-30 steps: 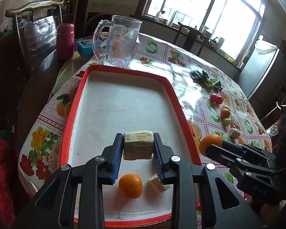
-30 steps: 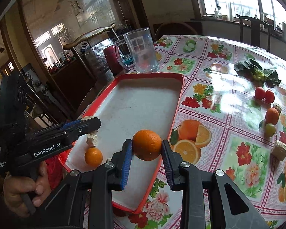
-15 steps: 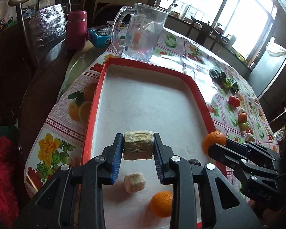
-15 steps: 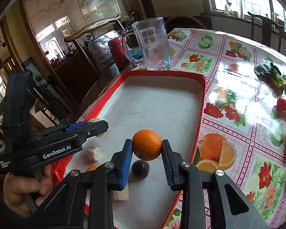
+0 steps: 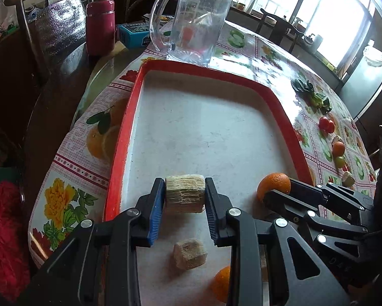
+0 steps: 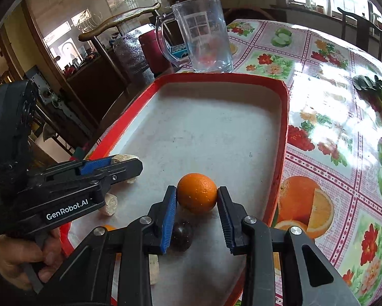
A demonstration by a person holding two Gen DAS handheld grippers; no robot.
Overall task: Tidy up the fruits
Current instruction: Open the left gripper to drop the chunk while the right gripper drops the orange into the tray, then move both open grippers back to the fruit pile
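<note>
My left gripper (image 5: 184,196) is shut on a pale tan fibrous chunk (image 5: 184,193) and holds it over the near part of the red-rimmed white tray (image 5: 124,137). My right gripper (image 6: 197,199) is shut on an orange (image 6: 197,191) above the same tray (image 6: 284,132); it also shows in the left wrist view (image 5: 274,184). On the tray lie a tan chunk (image 5: 189,253), a small orange (image 5: 221,284) and a dark round fruit (image 6: 182,233). The left gripper appears at the left of the right wrist view (image 6: 124,164).
A clear glass mug (image 5: 191,23) stands beyond the tray's far edge, with a red flask (image 5: 100,26) and a blue box (image 5: 135,34) behind. Leafy greens (image 5: 310,95), tomatoes (image 5: 326,125) and small fruits (image 5: 339,153) lie on the flowered tablecloth to the right. A chair stands at the left.
Both grippers have moved forward over the tray with their loads still held. The loose chunk and the small orange have slid lower in the left wrist view.
</note>
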